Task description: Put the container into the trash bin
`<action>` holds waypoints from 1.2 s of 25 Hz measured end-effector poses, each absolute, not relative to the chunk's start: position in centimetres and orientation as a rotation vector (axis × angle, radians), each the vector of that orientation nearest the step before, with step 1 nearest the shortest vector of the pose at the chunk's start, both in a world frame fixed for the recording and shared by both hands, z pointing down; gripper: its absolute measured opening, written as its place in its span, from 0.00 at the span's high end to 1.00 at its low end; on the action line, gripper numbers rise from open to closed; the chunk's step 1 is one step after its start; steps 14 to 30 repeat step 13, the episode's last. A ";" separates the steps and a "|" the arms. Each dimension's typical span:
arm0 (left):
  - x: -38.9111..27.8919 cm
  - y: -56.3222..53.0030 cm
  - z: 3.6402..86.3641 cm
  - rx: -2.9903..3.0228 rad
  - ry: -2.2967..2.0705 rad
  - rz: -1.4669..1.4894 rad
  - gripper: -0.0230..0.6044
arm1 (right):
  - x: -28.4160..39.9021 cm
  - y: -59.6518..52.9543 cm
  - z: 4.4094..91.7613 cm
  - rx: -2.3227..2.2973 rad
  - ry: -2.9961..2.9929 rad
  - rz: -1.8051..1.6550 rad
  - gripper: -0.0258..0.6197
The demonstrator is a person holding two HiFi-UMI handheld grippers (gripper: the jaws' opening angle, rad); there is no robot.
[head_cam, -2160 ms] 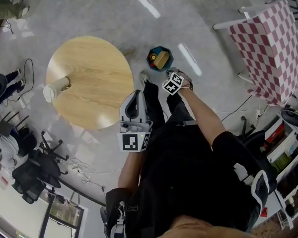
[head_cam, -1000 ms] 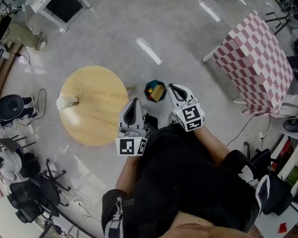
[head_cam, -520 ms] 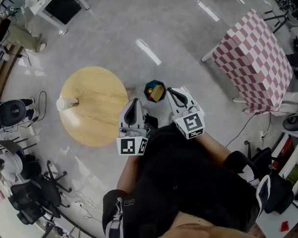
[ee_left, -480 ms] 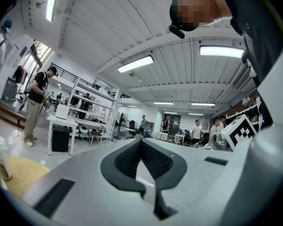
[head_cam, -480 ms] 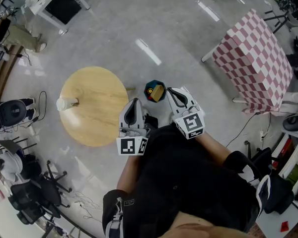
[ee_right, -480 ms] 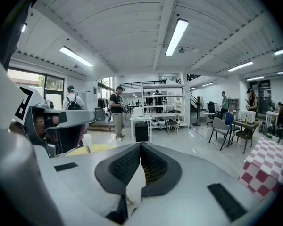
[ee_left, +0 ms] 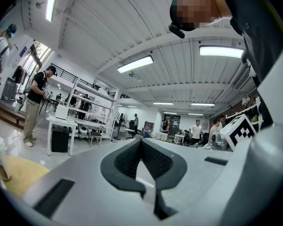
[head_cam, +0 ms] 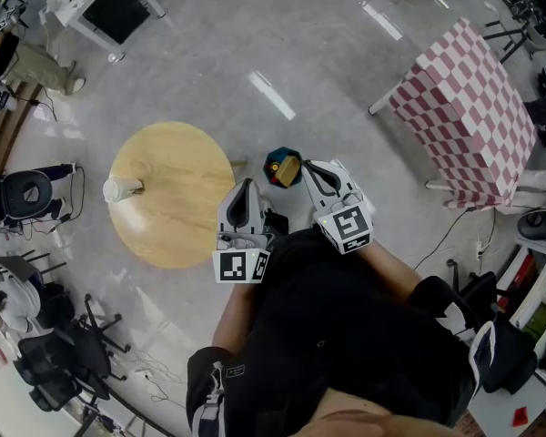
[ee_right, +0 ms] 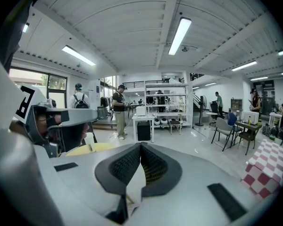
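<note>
A person stands holding 2 grippers close to the body. The left gripper (head_cam: pixel 246 186) and the right gripper (head_cam: pixel 311 165) both have jaws pressed together, with nothing between them. On the floor just ahead of the right gripper sits a small dark trash bin (head_cam: pixel 275 158) — a tan container (head_cam: pixel 292 168) lies tilted inside. A round table (head_cam: pixel 177 212) lies left of the left gripper. The risk, I judge: the container looks propped rather than settled — a knock to the bin could spill it.
</note>
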State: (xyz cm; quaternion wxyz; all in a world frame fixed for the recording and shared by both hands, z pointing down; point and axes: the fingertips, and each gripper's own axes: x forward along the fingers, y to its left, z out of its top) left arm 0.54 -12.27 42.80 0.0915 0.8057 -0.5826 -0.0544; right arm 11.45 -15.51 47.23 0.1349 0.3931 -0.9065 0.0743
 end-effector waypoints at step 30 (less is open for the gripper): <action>1.1 -12.0 43.3 2.396 -1.716 -0.159 0.95 | 11.5 -15.1 48.1 1.103 -2.606 0.202 0.92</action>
